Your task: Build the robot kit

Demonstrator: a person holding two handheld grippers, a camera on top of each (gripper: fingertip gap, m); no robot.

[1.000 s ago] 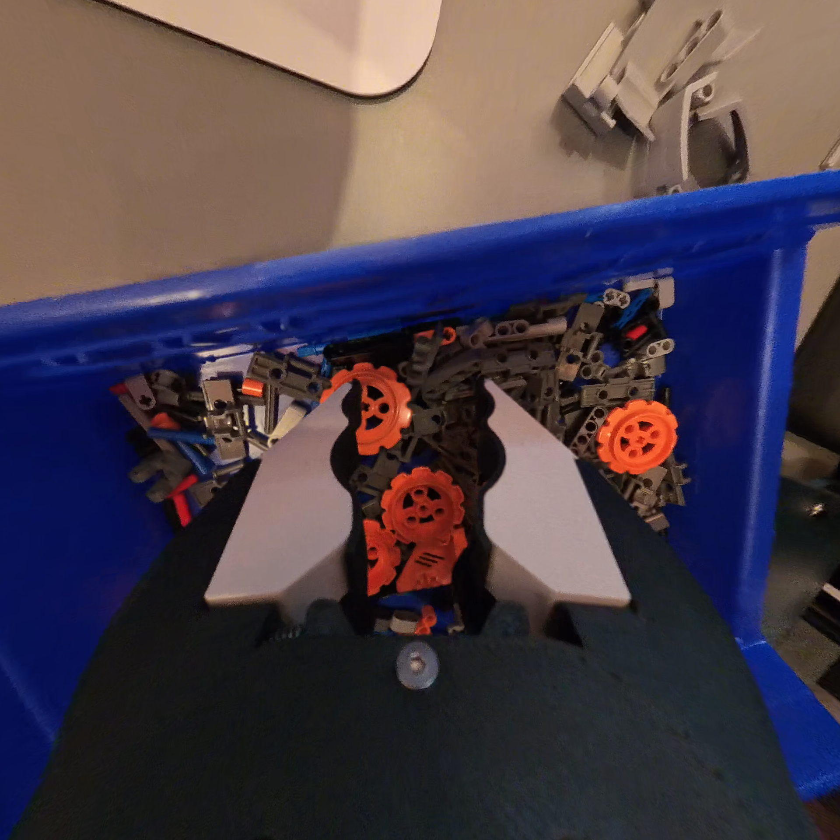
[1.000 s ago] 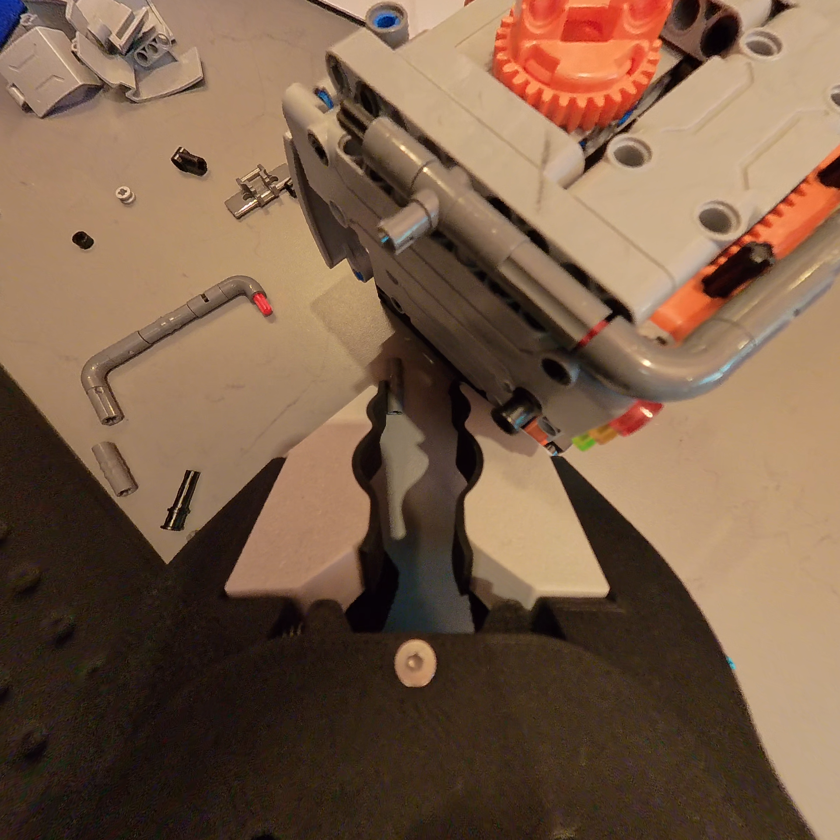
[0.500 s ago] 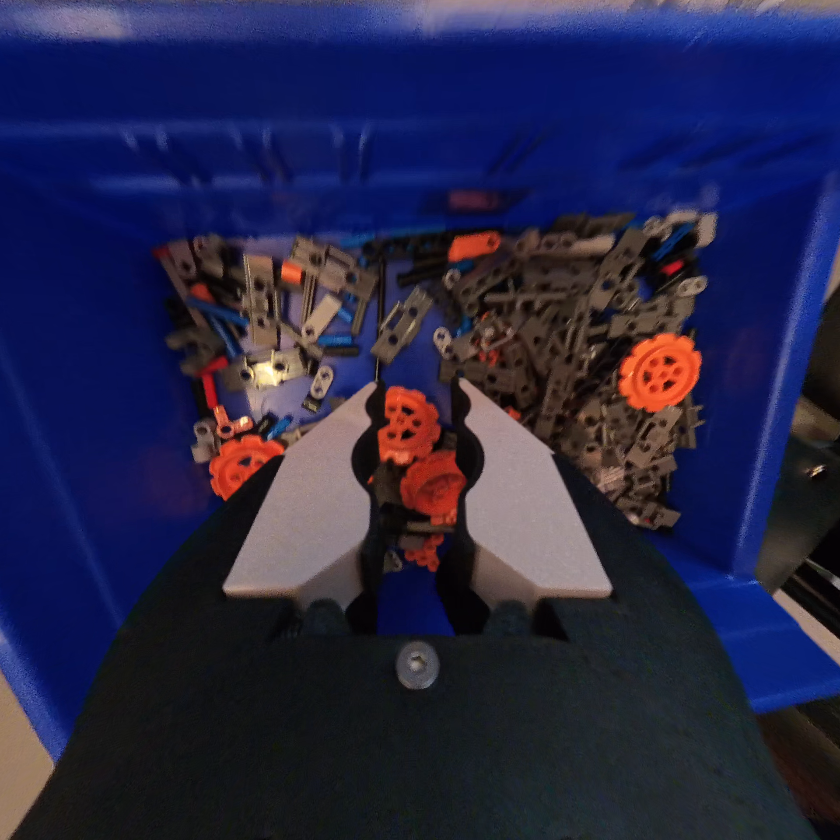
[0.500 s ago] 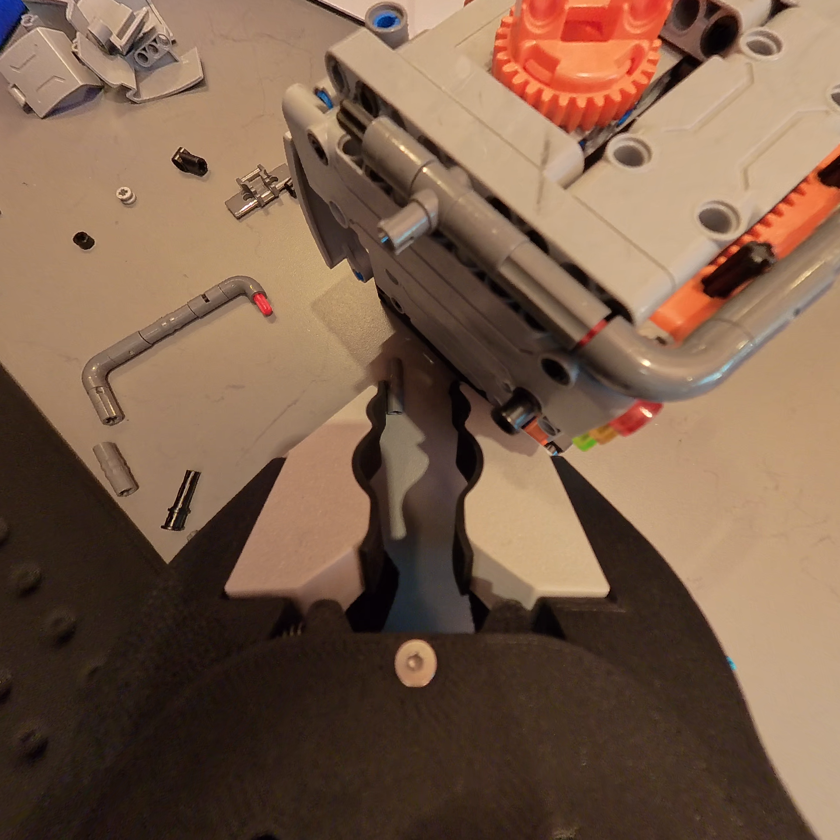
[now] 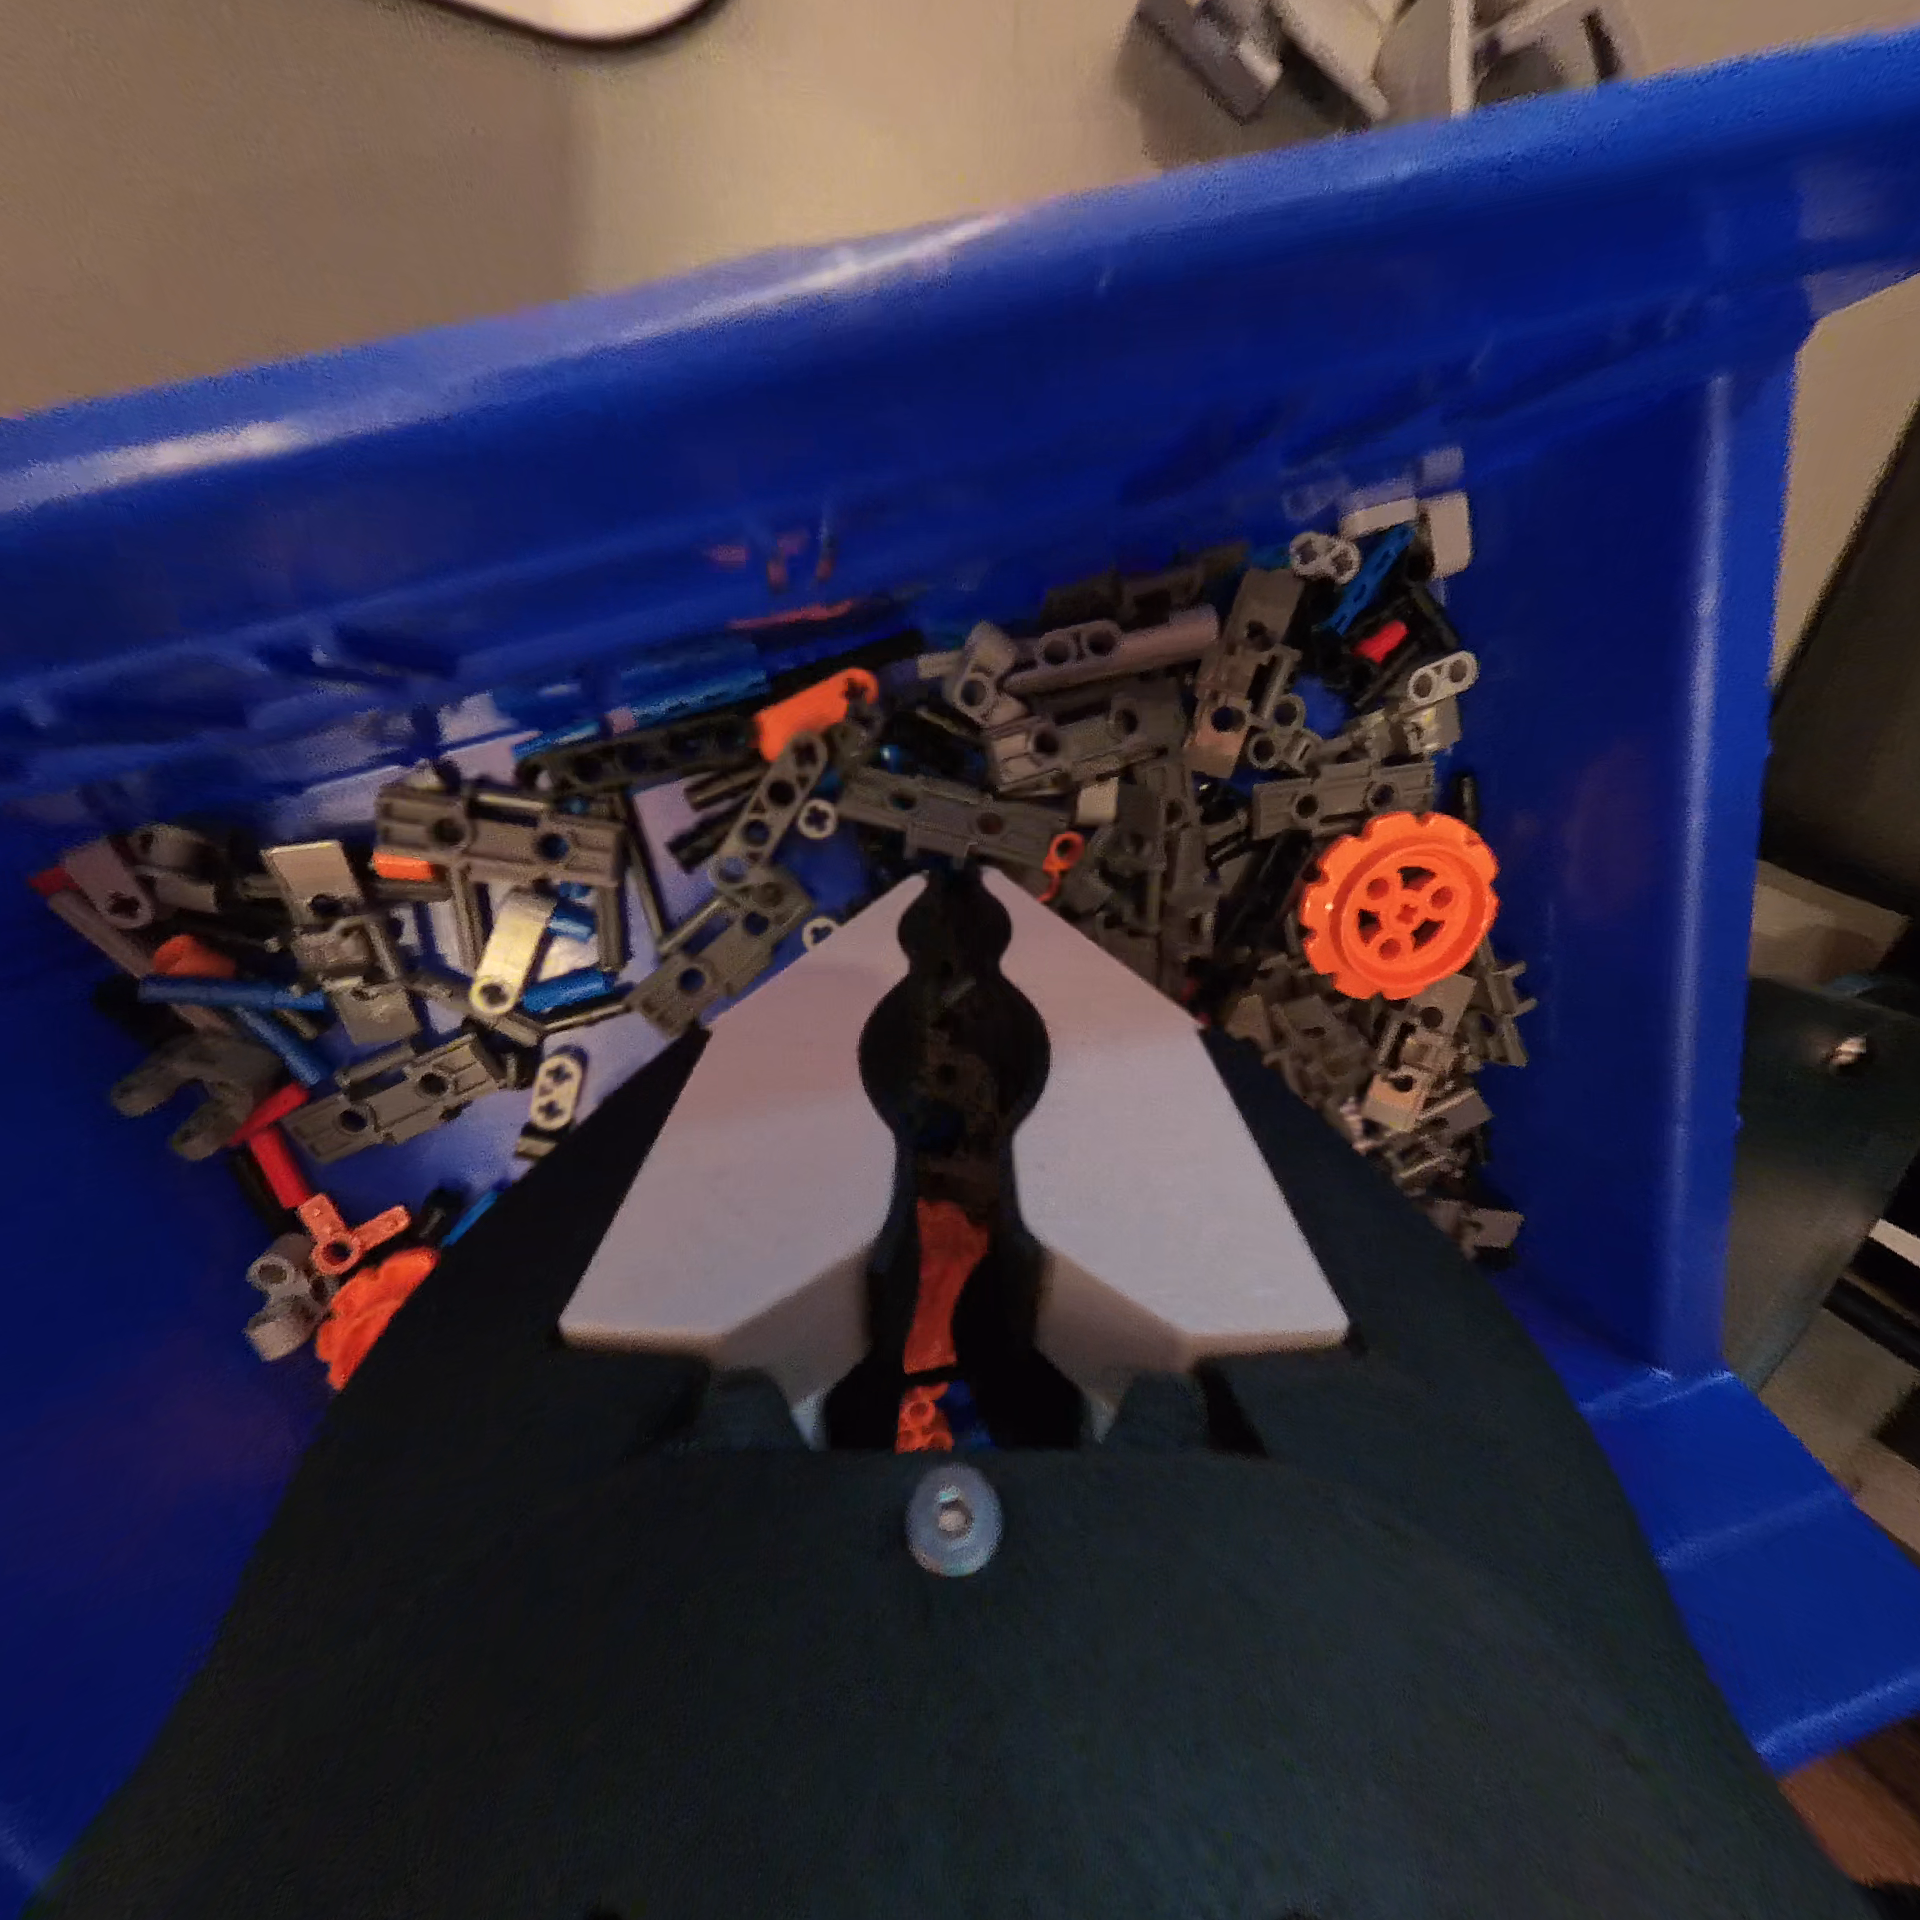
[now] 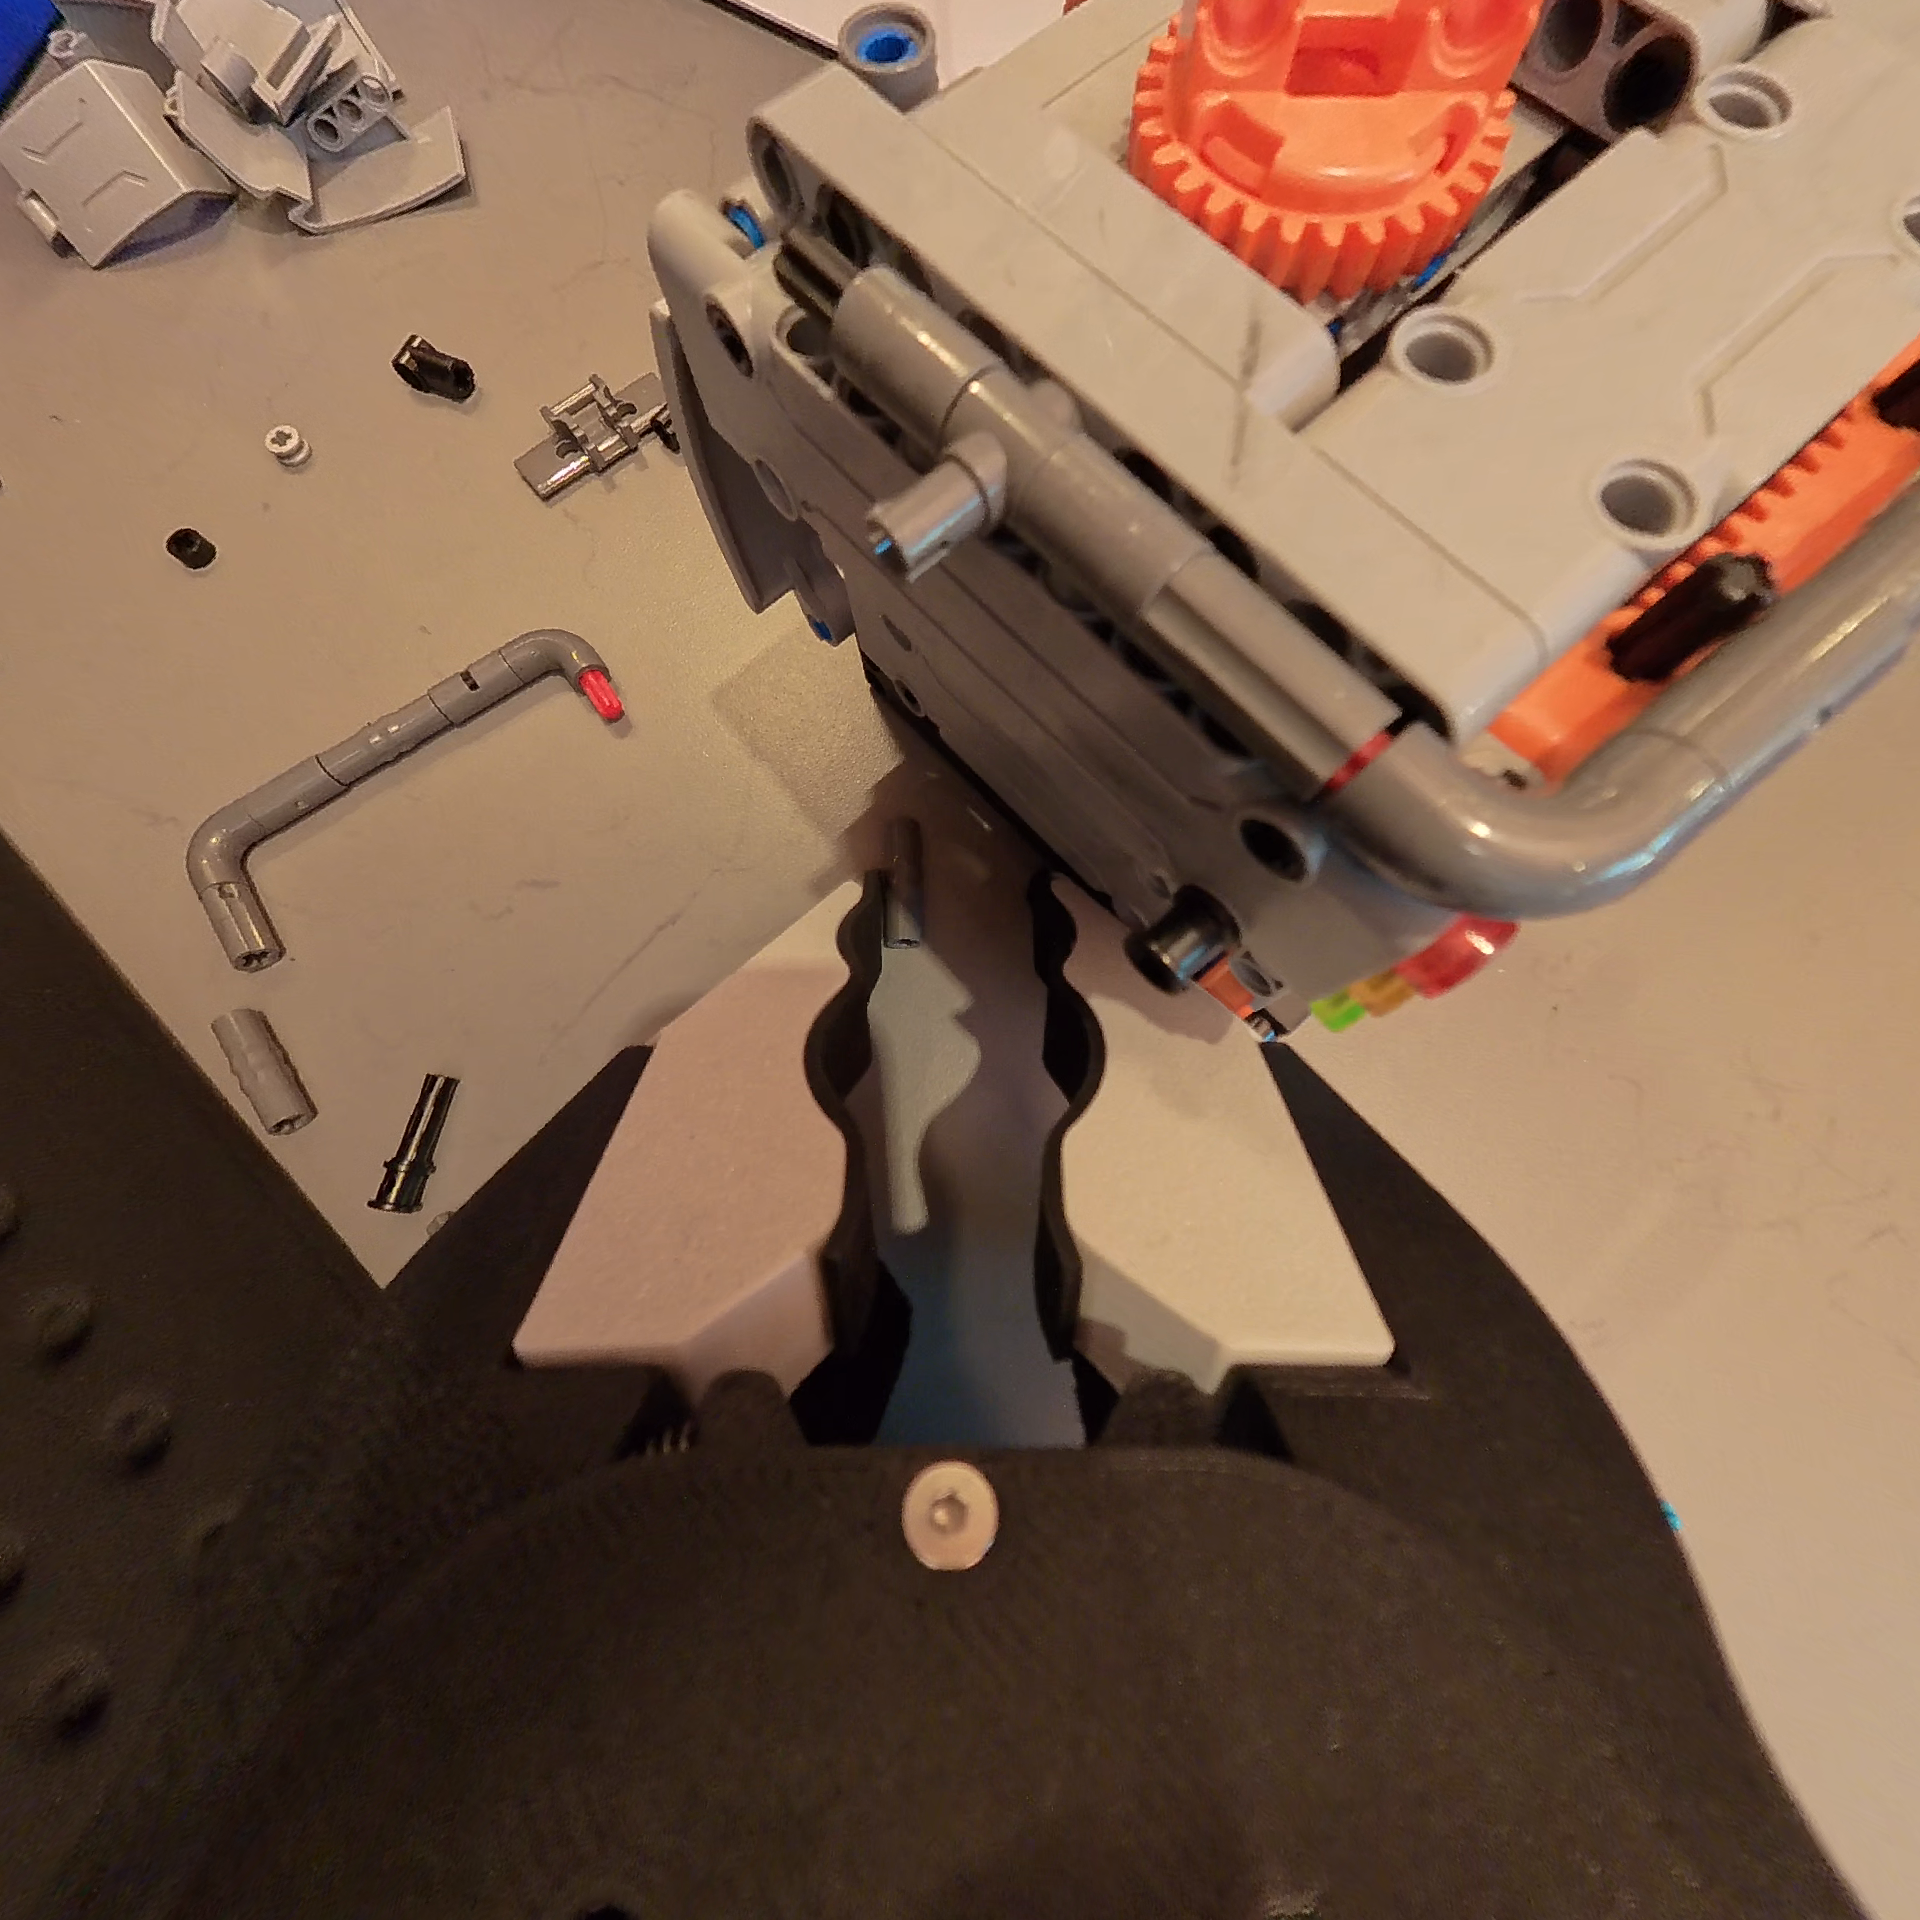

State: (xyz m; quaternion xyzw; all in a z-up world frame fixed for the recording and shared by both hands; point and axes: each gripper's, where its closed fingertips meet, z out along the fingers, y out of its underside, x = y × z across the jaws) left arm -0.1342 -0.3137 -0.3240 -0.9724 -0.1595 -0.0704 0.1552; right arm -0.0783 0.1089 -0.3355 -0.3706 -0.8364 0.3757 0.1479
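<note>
Blue bin of loose building-toy parts: left tongs nearly closed, tips buried; right tongs narrow, empty, bracing grey geared assembly.

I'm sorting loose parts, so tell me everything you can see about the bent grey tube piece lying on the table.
The bent grey tube lies flat on the grey table, apart from everything else. It looks like plastic, made of several joined sections: a long straight run with an elbow at each end. One end is an open socket; a small red tip pokes from the other.
</note>
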